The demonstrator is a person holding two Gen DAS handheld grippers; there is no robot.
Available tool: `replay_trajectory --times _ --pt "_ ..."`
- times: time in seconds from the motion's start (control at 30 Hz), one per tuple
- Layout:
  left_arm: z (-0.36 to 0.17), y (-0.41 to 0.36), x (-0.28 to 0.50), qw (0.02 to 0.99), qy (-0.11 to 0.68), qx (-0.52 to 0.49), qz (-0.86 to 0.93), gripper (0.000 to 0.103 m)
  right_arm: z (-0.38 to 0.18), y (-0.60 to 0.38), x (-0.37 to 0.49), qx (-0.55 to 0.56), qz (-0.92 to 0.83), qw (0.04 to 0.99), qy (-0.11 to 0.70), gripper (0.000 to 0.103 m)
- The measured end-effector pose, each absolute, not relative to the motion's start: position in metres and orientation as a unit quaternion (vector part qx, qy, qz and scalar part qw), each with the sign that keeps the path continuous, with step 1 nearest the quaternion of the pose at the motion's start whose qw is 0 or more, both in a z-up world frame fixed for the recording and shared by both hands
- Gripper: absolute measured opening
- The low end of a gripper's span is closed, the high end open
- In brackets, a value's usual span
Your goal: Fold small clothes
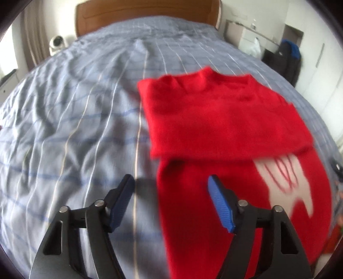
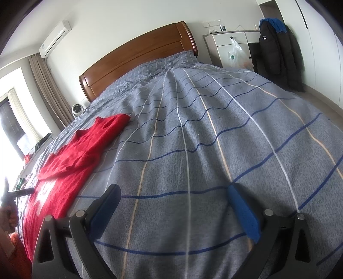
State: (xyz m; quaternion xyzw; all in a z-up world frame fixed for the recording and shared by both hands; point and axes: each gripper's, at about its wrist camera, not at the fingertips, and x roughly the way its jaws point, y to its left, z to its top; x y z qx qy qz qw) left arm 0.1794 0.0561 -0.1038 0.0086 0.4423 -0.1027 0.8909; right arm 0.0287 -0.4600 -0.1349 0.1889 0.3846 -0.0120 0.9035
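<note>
the fuzzy red knit sweater [image 1: 214, 120] lies flat on the grey checked bedspread [image 1: 75, 120], long axis running toward the wooden headboard [image 1: 148, 12], collar at the far end, upper part folded down over a white print. the left gripper [image 1: 171, 193] hangs released, jaws straddling the sweater's near left edge without pressing it, while the right gripper [image 2: 173, 203] stands open over bare cloth

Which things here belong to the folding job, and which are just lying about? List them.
Job:
- red sweater, partly folded on the bed
- left gripper, open over its near edge
- right gripper, open over bare blanket
- grey checked blanket, the work surface

Lying about:
- dark coat
- plastic bag
- white cabinet
- small fan
</note>
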Motion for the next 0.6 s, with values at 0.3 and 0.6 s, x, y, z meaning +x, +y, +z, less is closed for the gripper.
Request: replay_trajectory --times 0.3,0.6 --pt "-0.123 0.086 0.171 0.9 0.423 -0.103 -0.02 0.004 -0.135 -0.457 0.033 0.187 -0.014 0.903 0.386 0.099" --pt "-0.108 0.105 0.153 0.887 0.44 -0.139 -0.025 0.046 -0.136 -0.459 0.032 0.191 -0.012 0.905 0.381 0.099"
